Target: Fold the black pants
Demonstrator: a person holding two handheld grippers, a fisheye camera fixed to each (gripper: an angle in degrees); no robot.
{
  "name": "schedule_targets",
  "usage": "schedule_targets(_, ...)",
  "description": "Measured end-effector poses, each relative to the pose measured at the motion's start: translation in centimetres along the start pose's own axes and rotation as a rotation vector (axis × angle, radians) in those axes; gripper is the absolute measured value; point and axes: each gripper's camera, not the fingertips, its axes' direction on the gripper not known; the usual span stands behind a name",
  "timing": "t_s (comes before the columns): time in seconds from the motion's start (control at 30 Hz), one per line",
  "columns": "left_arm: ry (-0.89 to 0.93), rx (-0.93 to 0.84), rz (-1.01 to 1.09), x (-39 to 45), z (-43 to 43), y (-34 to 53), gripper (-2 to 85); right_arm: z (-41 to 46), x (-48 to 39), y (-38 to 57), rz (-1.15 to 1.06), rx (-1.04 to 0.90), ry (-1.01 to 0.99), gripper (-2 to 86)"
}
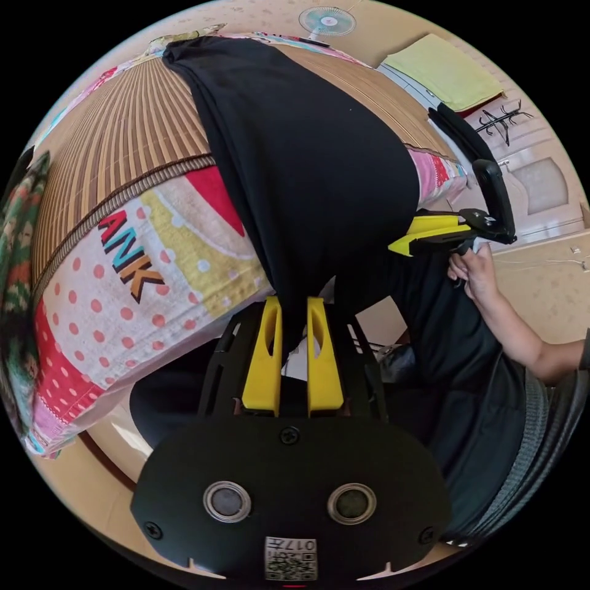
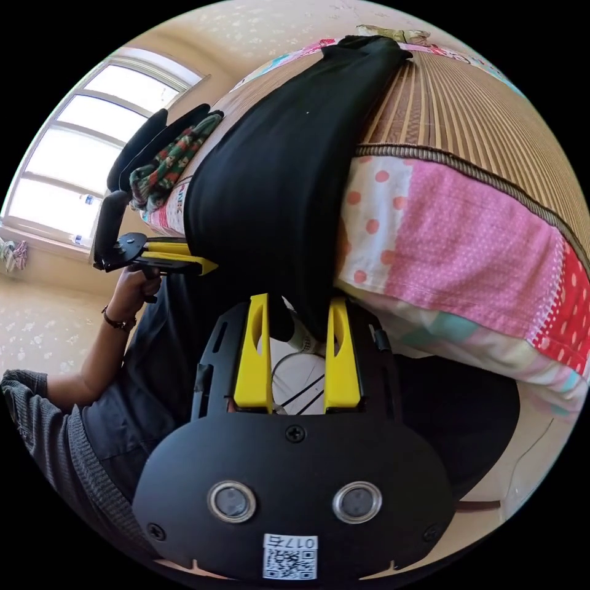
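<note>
One pair of black pants, one bed, two grippers, one fan, one window.

bed: bamboo mat over patchwork sheet | window bright (daylight) | walls beige

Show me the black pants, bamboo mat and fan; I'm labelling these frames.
black pants (image 1: pixel 307 166), left gripper view, middle of the cloth.
bamboo mat (image 1: pixel 123 135), left gripper view, bare slats.
fan (image 1: pixel 327 21), left gripper view, hub.
</note>
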Motion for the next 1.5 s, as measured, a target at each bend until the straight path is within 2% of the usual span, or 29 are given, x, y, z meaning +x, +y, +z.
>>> schedule_targets(0.1, 0.078, -0.008, 0.063, -0.4, -0.9, 1.2, 4.6, -0.3, -0.1, 0.1, -0.029, -0.039, 0.009, 5.4)
schedule_targets(0.2, 0.24, -0.001, 0.152, -1.0, -3.1, 3.1, 4.3, -2.5, -1.5, 0.9, -0.207, -0.093, -0.065, 2.9)
schedule_targets(0.27, 0.384, 0.048, 0.236, -1.4, -5.8, 5.2, 4.2, -4.8, -2.2, 1.9, -0.32, -0.1, -0.16, 2.2)
schedule_targets(0.43, 0.655, 0.184, 0.461, -1.2, -12.0, 9.1, 4.0, -14.8, 0.2, 5.7, -0.555, 0.064, -0.64, 1.5)
schedule_targets(0.57, 0.925, 0.355, 0.747, 0.5, -18.1, 11.7, 4.0, -20.5, 1.2, 8.5, -0.729, 0.156, -0.828, 1.3)
schedule_targets(0.67, 1.047, 0.469, 0.945, 1.8, -22.0, 12.6, 4.1, -23.9, 0.7, 10.0, -0.902, 0.198, -0.938, 1.3)
schedule_targets(0.73, 1.089, 0.538, 0.983, 1.7, -23.7, 12.3, 4.1, -25.7, 1.1, 9.8, -0.967, 0.252, -0.999, 1.4)
schedule_targets(0.9, 1.15, 0.743, 0.815, -2.6, -26.3, 7.5, 4.3, -27.8, 7.3, 4.7, -0.843, 0.426, -1.099, 2.5)
schedule_targets(0.97, 1.133, 0.862, 0.472, -7.9, -26.3, 3.3, 4.7, -28.5, 11.2, 1.6, -0.694, 0.529, -1.083, 3.5)
schedule_targets(1.0, 1.124, 0.879, 0.352, -9.6, -25.9, 2.2, 4.9, -28.6, 14.3, -0.7, -0.523, 0.607, -1.027, 4.4)
schedule_targets(1.03, 1.072, 0.909, 0.124, -12.9, -24.9, 0.5, 7.0, -28.3, 17.5, -2.7, -0.33, 0.659, -0.961, 7.4)
schedule_targets(1.07, 0.989, 0.918, -0.095, -15.8, -23.6, -0.3, 9.4, -28.1, 19.1, -3.5, -0.234, 0.678, -0.941, 8.9)
schedule_targets(1.13, 0.907, 0.915, -0.358, -18.9, -21.6, -0.3, 12.3, -27.3, 23.6, -5.5, -0.032, 0.706, -0.91, 14.9)
schedule_targets(1.23, 0.818, 0.913, -0.365, -19.5, -20.6, -0.1, 13.1, -26.4, 25.9, -5.1, 0.146, 0.666, -0.744, 13.0)
schedule_targets(1.3, 0.68, 0.815, -0.341, -18.3, -20.3, -0.4, 13.8, -25.4, 26.1, -4.3, 0.183, 0.609, -0.629, 12.1)
schedule_targets(1.37, 0.468, 0.694, -0.342, -16.4, -19.7, 0.0, 14.6, -23.5, 26.3, -3.9, 0.198, 0.511, -0.561, 12.6)
schedule_targets(1.5, 0.337, 0.544, -0.345, -14.5, -17.7, 1.0, 14.8, -19.4, 26.4, -2.6, 0.224, 0.327, -0.498, 14.6)
